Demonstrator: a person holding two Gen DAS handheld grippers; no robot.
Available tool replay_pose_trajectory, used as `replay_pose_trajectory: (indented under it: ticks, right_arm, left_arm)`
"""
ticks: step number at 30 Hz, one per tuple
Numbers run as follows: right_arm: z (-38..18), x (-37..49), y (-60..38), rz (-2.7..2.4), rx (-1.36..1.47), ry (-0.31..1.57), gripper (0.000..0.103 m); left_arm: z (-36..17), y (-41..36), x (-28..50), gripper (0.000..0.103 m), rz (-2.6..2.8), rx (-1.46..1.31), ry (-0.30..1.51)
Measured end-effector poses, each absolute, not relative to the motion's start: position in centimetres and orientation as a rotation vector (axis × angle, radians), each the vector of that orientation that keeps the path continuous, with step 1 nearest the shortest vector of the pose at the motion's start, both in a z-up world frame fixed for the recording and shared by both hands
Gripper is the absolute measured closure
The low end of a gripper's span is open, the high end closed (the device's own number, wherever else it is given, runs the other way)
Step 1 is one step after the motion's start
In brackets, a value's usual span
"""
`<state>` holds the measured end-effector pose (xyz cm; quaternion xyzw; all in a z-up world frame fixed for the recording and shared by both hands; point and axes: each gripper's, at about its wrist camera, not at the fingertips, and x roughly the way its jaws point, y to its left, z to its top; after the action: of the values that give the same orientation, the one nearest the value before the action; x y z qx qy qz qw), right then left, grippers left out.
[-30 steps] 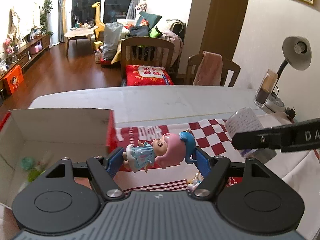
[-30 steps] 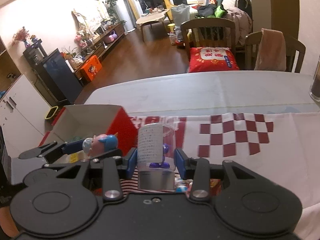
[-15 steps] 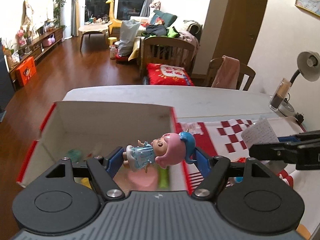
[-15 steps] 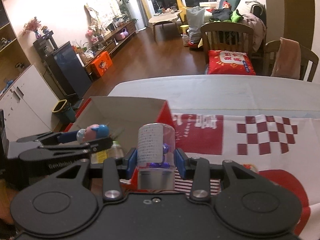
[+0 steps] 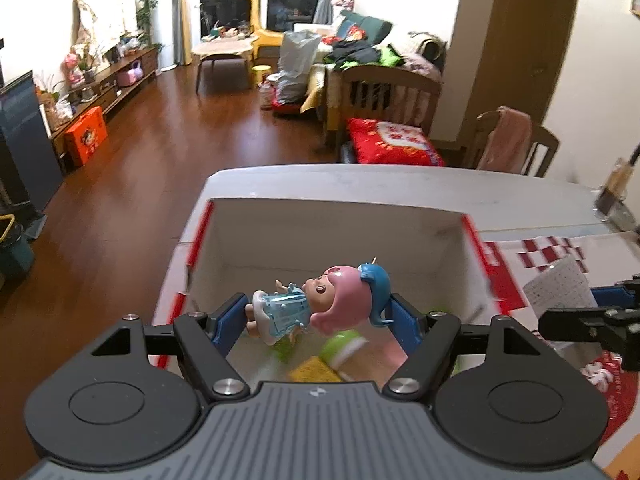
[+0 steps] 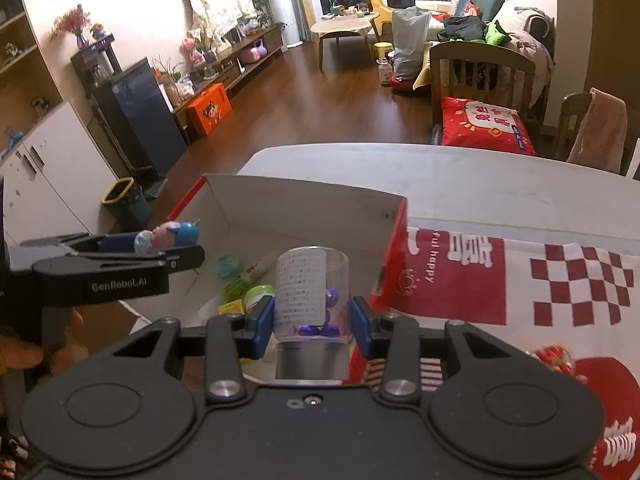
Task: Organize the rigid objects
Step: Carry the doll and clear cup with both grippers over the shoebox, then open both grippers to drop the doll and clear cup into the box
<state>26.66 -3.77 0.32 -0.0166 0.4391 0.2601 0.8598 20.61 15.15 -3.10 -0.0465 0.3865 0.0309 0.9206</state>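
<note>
My left gripper (image 5: 318, 314) is shut on a small doll (image 5: 320, 306) with pink hair, a blue ponytail and a blue dress, held sideways above the open red-and-white box (image 5: 336, 220). The doll also shows in the right wrist view (image 6: 168, 236), over the box's left side. My right gripper (image 6: 312, 320) is shut on a clear plastic jar (image 6: 312, 296) with a printed label, a purple figure inside and a grey base, held upright near the box's right wall (image 6: 394, 248). The jar shows at the right in the left wrist view (image 5: 560, 288).
Inside the box lie several small items: a teal toy (image 6: 227, 266), a green-lidded pot (image 6: 258, 294), a yellow block (image 5: 314, 372). The box stands on a white table (image 6: 480, 184) beside a red-and-white checked cloth (image 6: 560, 280). Chairs (image 5: 384, 92) stand beyond the table.
Both grippers have moved left over the table with their objects. The doll now hangs over the middle of the box, and the jar has come to the box's right wall.
</note>
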Motion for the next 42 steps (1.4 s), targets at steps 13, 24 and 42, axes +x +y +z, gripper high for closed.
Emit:
replay_pose_trajectory:
  ticks: [13,24,42]
  right_arm:
    - [-4.9,30.3,2.6,0.547,-0.162,0.991,0.063]
    - [-8.2,31.5,5.9,0.533,-0.268,1.068,0.063]
    - [-9.1,31.3,7.1,0.526,-0.292,1.138,0.062]
  left_arm:
    - [-7.2,17.4,27.0,0.028,0.047,-0.082,0.853]
    - [-10.4,17.4,31.2,0.028,0.029,-0.079,0.965]
    - [-13.0,17.3,32.5,0.028,-0.056,-0.068,1.206]
